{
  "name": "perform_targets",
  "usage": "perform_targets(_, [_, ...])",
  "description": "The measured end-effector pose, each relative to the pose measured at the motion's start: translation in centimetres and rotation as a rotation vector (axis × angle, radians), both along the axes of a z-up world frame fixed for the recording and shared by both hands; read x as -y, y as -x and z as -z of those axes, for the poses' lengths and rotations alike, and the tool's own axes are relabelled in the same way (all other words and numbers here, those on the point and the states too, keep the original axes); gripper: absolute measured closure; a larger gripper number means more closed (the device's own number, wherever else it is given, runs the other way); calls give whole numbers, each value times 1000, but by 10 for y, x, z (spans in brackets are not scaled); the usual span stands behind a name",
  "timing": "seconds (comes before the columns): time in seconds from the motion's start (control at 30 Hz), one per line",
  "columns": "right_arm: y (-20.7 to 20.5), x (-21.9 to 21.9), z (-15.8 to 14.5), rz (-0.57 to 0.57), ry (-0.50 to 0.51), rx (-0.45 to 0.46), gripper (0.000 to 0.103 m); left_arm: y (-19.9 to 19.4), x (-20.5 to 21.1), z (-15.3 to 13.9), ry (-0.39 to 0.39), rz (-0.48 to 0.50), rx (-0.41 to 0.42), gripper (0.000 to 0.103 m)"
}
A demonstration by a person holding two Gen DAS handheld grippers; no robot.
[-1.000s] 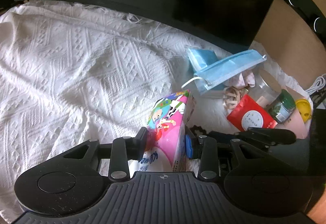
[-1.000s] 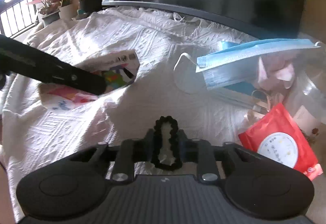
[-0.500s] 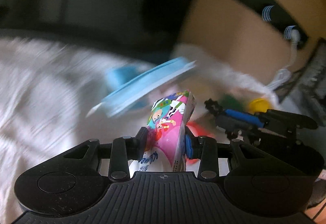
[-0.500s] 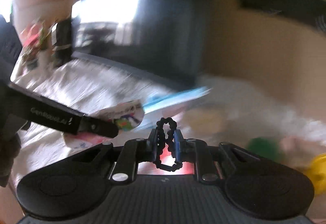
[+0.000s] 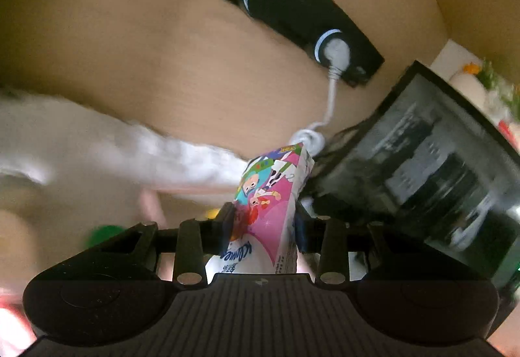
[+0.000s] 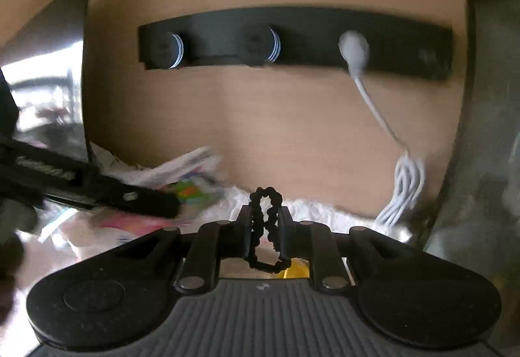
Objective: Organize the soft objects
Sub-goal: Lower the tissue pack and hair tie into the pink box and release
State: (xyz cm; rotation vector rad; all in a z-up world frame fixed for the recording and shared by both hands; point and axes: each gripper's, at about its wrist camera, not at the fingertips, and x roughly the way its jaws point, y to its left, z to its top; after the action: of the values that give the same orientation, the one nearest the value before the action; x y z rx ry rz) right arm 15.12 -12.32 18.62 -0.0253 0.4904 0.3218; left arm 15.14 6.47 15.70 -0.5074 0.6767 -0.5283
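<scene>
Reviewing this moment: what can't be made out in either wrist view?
- Left wrist: lower end of the tissue pack hidden behind the left gripper; its small print is unreadable.
- Left wrist: green blob, motion-blurred, unidentifiable.
- Right wrist: yellow item below the black hair tie, mostly covered by the right gripper.

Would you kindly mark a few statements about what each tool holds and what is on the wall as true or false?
1. The left tool holds a tissue pack. True.
2. The right tool holds a blue mask. False: a black hair tie.
3. A white plug sits in the power strip. True.
4. The cable is black. False: white.
</scene>
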Motion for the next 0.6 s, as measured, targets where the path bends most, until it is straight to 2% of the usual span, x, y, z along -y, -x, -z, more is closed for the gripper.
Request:
perform_targets(0.03, [-6,12,6,-14,-39,-44,75,-12,6,11,47,18,-36,56])
perform_targets(0.07, [-11,20,13,8,-60,-81,62,-25,13,24,73,22,-92,55])
perform_targets(0.1, [-12,25,21,44,-69,-99,52,-33,18,34,68,7,-140,55])
perform_targets(0.13, [-10,29,29,74,-70,-106,49,-40,24,44,24,-24,-168,55])
perform_targets(0.2, [2,30,46,95,-34,-103,49,-43,36,58,-72,-55,-158,55])
perform_targets(0.27, [18,27,61,96,27,-95,46,-43,42,66,-116,-56,-135,55])
perform_targets(0.37, [36,27,83,77,69,-124,45,-43,37,68,-99,-44,-118,55])
perform_targets(0.43, [45,26,91,73,57,-152,45,-39,30,62,-61,-53,-83,55])
perform_targets(0.5, [53,27,96,73,37,-170,43,-28,27,56,-71,-67,-54,55])
perform_targets(0.6, [52,26,99,69,19,-184,38,2,28,52,-221,-74,-6,55])
